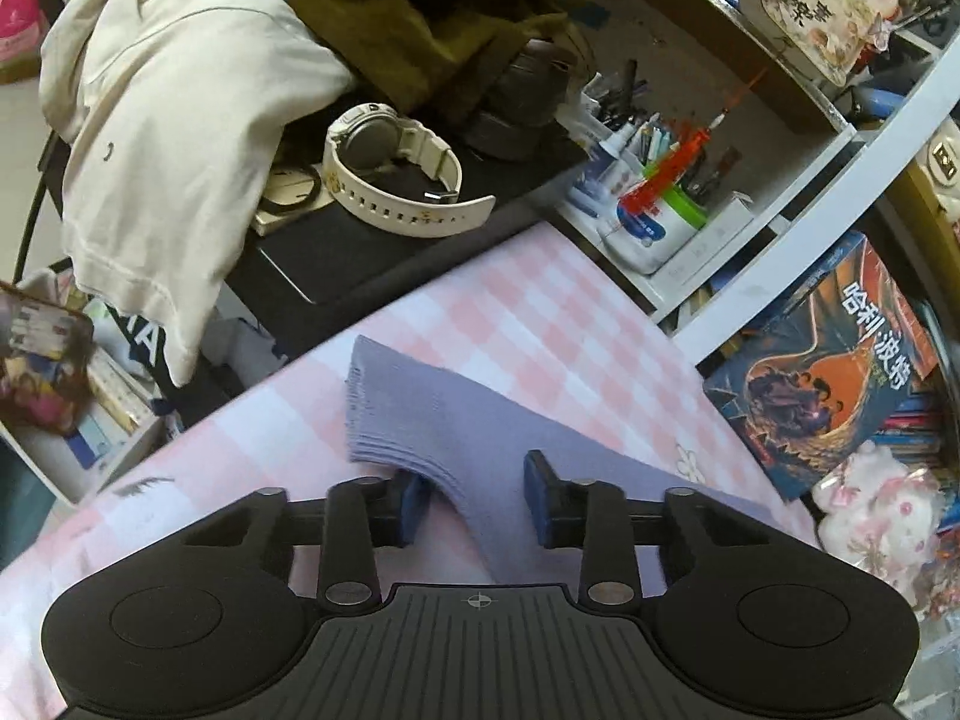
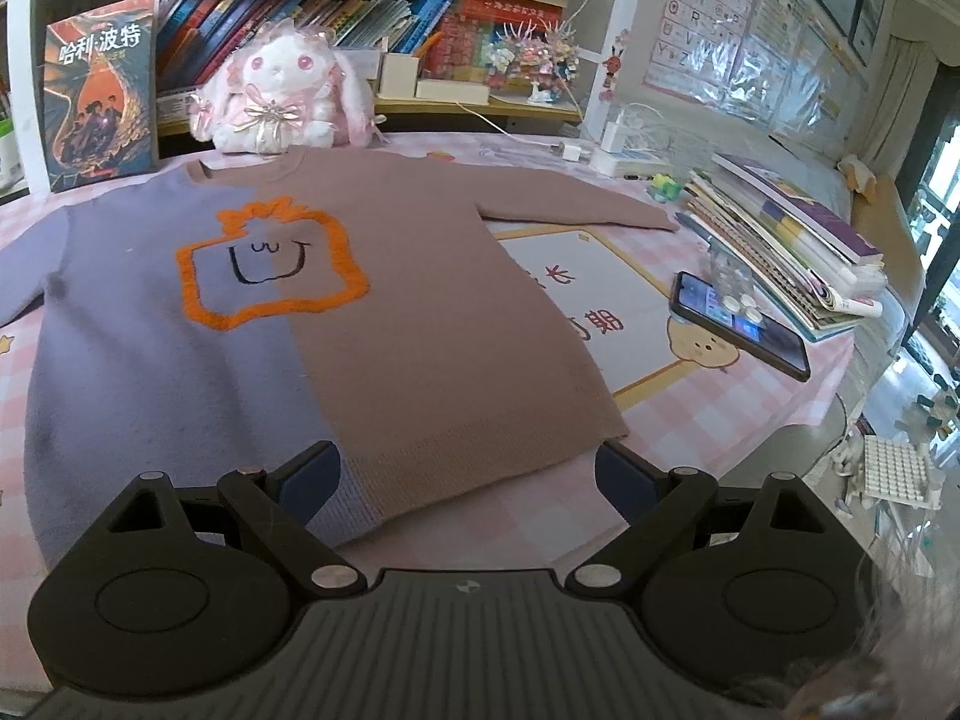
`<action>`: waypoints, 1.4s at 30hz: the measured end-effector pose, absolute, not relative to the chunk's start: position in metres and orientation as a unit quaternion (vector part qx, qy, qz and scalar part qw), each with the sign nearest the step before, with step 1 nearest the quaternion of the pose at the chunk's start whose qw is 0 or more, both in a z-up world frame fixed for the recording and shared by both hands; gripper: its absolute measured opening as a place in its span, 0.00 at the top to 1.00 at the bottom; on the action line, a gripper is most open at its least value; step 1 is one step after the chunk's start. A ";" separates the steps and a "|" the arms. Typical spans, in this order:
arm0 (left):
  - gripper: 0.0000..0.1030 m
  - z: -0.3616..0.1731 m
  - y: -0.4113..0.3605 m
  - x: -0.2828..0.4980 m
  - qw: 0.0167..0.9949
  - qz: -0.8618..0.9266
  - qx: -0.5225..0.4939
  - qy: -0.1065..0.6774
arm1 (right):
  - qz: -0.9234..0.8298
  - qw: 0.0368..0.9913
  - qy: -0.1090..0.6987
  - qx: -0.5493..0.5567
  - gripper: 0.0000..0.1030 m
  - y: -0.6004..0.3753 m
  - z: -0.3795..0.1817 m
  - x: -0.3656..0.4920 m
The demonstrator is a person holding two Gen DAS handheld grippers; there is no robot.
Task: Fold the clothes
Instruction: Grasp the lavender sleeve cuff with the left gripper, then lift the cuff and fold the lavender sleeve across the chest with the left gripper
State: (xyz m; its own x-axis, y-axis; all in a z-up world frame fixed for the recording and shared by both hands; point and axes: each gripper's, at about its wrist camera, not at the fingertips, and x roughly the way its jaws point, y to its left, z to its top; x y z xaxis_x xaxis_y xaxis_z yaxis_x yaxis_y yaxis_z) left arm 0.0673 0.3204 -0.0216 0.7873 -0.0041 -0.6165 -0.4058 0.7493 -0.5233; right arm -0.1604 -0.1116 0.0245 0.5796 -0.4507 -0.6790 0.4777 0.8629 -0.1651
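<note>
A two-tone sweater [image 2: 372,312], purple on the left and brown on the right with an orange outlined face, lies flat on the pink checked table cover [image 2: 690,420]. My right gripper [image 2: 468,480] is open, its jaws wide apart at the sweater's bottom hem. In the left wrist view the purple sleeve [image 1: 420,420] lies spread on the cover [image 1: 540,324]. My left gripper [image 1: 477,498] is open with the sleeve between its jaws, near the ribbed cuff. Neither holds anything.
A phone [image 2: 738,324] and a stack of books [image 2: 786,246] lie right of the sweater. A plush rabbit [image 2: 276,90] and a book [image 2: 102,96] stand behind it. A white watch [image 1: 396,174], a pen holder [image 1: 654,192] and piled clothes [image 1: 174,120] lie beyond the sleeve.
</note>
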 end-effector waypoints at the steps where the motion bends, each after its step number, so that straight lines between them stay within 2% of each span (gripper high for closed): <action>1: 0.80 -0.022 0.321 0.067 0.884 0.115 -0.334 0.305 | -0.260 0.889 0.377 0.017 0.11 -0.111 0.025 -0.159; 5: 0.96 -0.026 0.328 0.066 0.883 0.120 -0.338 0.304 | -0.252 0.892 0.376 0.013 0.11 -0.110 0.024 -0.156; 12: 0.97 -0.016 0.322 0.065 0.892 0.105 -0.329 0.292 | -0.235 0.898 0.372 0.009 0.11 -0.113 0.025 -0.146; 19: 0.97 0.019 0.279 0.067 0.921 0.052 -0.284 0.260 | -0.212 0.905 0.369 0.011 0.11 -0.126 0.022 -0.136; 31: 0.97 0.075 0.155 0.068 0.949 -0.002 -0.232 0.212 | -0.097 0.928 0.360 -0.007 0.11 -0.181 0.017 -0.109; 42: 0.97 0.106 0.035 0.081 0.962 0.001 -0.191 0.193 | 0.017 0.930 0.368 -0.014 0.11 -0.263 0.019 -0.088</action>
